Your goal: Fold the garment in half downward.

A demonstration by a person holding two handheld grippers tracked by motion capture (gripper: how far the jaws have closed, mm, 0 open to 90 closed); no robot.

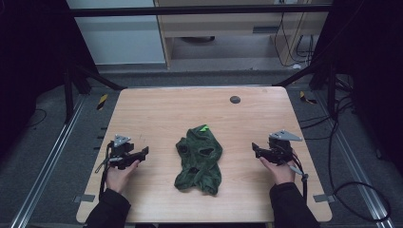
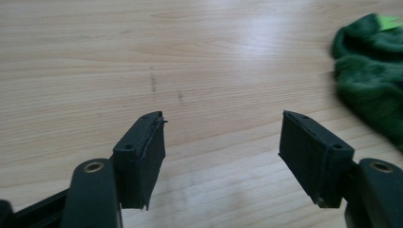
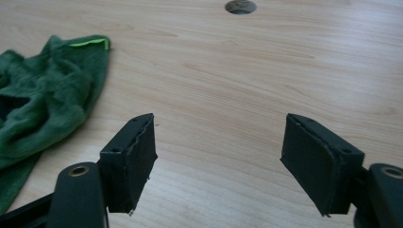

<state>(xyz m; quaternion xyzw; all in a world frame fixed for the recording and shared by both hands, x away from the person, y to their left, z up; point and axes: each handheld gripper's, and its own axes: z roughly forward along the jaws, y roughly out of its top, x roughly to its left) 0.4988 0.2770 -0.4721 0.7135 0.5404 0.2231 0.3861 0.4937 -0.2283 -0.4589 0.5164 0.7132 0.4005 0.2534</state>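
Observation:
A crumpled dark green fleece cloth (image 1: 199,159) with holes and a bright green tag lies at the middle of the wooden table (image 1: 157,109). My left gripper (image 1: 142,152) rests low at the table's left, held in a hand, jaws wide apart with nothing between them. In the left gripper view its fingertips (image 2: 222,137) frame bare wood, with the cloth (image 2: 370,71) off to the right. My right gripper (image 1: 256,148) sits at the table's right, also open and empty. In the right gripper view (image 3: 219,142) the cloth (image 3: 47,95) lies to the left.
A small round dark grommet (image 1: 235,99) is set into the table near its far edge, also seen in the right gripper view as the grommet (image 3: 240,6). Black frame bars and cables surround the table; a cabinet stands beyond it.

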